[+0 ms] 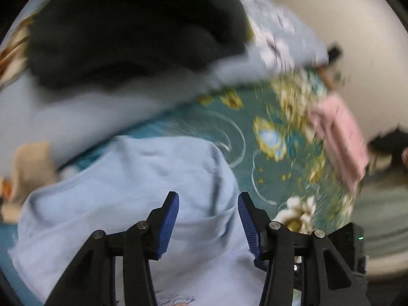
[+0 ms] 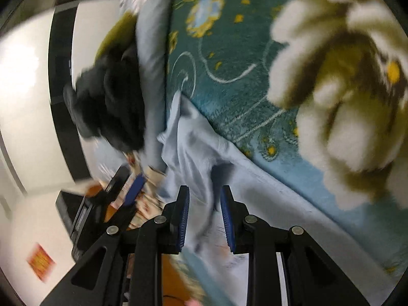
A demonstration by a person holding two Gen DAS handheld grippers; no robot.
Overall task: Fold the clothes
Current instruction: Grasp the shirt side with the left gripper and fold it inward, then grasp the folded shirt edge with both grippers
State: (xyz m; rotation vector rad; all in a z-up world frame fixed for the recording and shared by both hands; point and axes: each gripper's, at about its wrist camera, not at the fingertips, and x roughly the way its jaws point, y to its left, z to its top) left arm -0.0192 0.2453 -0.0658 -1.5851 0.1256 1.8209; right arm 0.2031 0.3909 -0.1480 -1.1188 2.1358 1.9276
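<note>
The light blue T-shirt (image 1: 132, 193) is lying rumpled on the teal flowered blanket (image 1: 255, 132) near its blue-bordered edge, with one fold rising up into the right gripper (image 2: 205, 216). That gripper's blue pads are clamping a bunched ridge of the shirt. The left gripper (image 1: 207, 219) is hovering over the shirt with its jaws standing apart and nothing pinched between them; the cloth below looks clear of the pads.

The risk, as I judge it, is that the shirt is hanging from a single pinch. If the right gripper is pulling while the left is gripping nothing, the fabric is likely to drag and twist into a rope rather than lie flat, and the thin ridge could slip out. Both views are smeared with motion, so the left gripper may also be closing on a double layer or on the blanket's pile.

Further out, a black garment (image 1: 132, 33) is lying heaped on a pale blue patterned quilt (image 1: 280, 33) along the blanket's far edge, and a folded pink cloth (image 1: 341, 137) is sitting at another edge. Beyond that, a white wall (image 1: 331, 7) and a dark vertical band (image 2: 62, 89) are showing.
</note>
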